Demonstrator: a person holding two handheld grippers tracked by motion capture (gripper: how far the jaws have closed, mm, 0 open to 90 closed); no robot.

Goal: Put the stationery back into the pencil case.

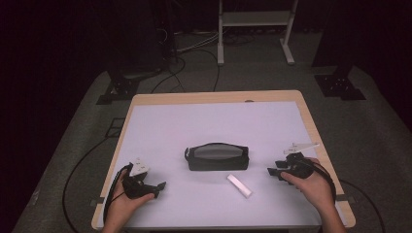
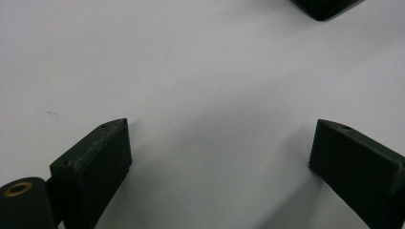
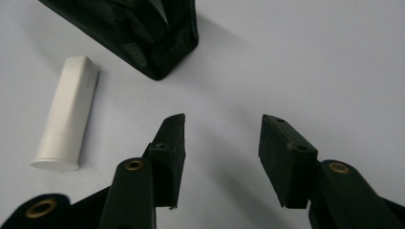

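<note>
The table point(image 1: 145, 99) is a wooden top almost wholly covered by a pale sheet point(image 1: 214, 126), and it stands on grey floor with cables trailing away behind it.

A black pouch point(image 1: 217, 157) lies near the middle of the sheet, long side across the high view, with a grey panel on its upper face. In the right gripper view one end of it point(image 3: 157, 43) fills the upper left, its folds of dark fabric coming to a corner.

The left tool point(image 1: 154, 189) rests low at the near left in a hand point(image 1: 127, 200), pointing toward the middle of the table. In its own view its jaws stand wide apart over bare sheet with nothing between them, and a corner of the pouch point(image 2: 327, 7) shows at the top edge.

The right tool point(image 1: 273, 174) sits at the near right in the other hand point(image 1: 313, 187), pointing left toward the pouch. Its jaws are partly open, narrower than the left tool's, and hold nothing; bare sheet lies between them.

A white tube point(image 1: 239, 185) lies flat on the sheet just in front of the pouch's right end, apart from it and slanted. It is well short of the right tool and left of its jaws in that tool's view point(image 3: 67, 114), cap end nearest the camera.
</note>
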